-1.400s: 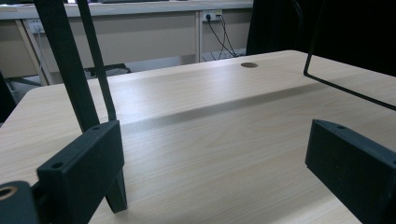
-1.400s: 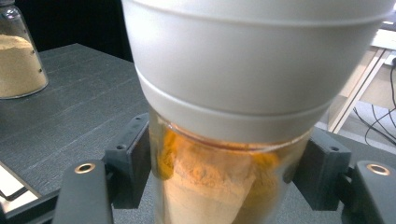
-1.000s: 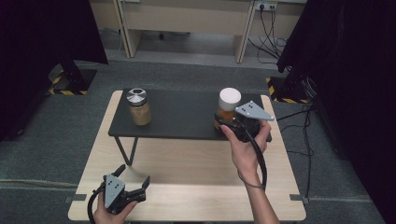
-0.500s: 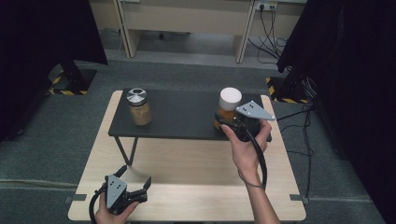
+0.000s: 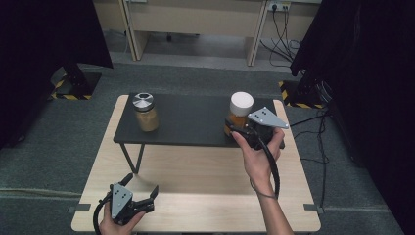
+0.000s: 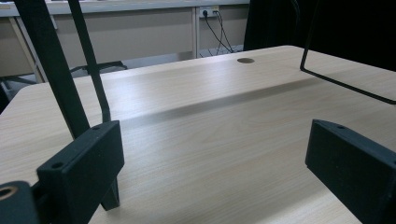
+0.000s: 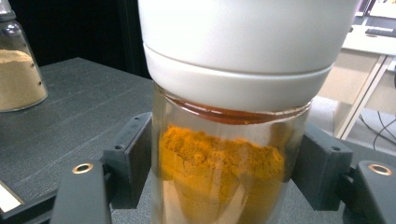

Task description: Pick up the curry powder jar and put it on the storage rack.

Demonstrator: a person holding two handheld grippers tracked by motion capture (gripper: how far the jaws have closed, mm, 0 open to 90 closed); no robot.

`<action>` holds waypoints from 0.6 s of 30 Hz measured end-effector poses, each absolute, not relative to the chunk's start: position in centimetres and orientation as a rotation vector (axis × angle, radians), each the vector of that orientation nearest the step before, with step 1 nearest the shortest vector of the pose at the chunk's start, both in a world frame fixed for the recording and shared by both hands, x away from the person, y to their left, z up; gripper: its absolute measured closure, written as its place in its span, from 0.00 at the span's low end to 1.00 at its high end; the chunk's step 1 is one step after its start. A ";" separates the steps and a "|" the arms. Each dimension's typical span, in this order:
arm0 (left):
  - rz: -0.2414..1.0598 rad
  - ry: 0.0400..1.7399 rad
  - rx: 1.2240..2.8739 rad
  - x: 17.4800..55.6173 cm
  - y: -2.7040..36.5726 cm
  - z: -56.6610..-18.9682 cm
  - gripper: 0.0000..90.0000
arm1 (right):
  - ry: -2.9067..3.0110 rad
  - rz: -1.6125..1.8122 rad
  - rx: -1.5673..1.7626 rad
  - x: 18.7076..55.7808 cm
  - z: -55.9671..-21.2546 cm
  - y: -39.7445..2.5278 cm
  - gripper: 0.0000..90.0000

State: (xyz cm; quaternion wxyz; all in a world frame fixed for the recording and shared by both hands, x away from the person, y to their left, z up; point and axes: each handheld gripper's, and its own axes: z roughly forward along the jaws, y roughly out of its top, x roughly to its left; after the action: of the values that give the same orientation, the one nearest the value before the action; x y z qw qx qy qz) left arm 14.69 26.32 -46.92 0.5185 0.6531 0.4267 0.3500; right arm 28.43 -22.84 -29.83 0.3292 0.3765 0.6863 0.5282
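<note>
Nearest, the left hand-held gripper [image 5: 139,198] hovers low over the wooden counter [image 5: 195,171], jaws wide apart. Farther off, the right hand-held gripper [image 5: 235,128] clasps a white-capped jar [image 5: 240,111] of orange powder on the black shelf [image 5: 191,122]; a silver-lidded jar [image 5: 145,111] stands well apart.

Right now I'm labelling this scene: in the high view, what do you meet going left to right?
Left claw, open, low over the pale wooden table → steel-lidded glass jar of tan powder → white-capped glass jar of orange powder → right claw, shut on it.
</note>
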 end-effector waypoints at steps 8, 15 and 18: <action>0.839 1.018 1.570 14.7 26.3 -46.9 0.04 | 1.765 1.412 1.005 27.8 -30.3 -22.6 0.09; 0.840 1.022 1.562 14.7 26.4 -46.9 0.04 | 1.746 1.421 1.004 27.3 -31.2 -22.8 0.05; 0.840 1.022 1.563 14.7 26.3 -47.0 0.04 | 1.730 1.441 1.013 26.9 -31.5 -23.3 0.04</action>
State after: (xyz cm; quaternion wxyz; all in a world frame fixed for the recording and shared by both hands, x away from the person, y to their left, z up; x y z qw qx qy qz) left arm 14.69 26.33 -46.96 0.5199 0.6520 0.4264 0.3504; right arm 26.92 -23.27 -31.53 0.3299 0.3874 0.6614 0.5510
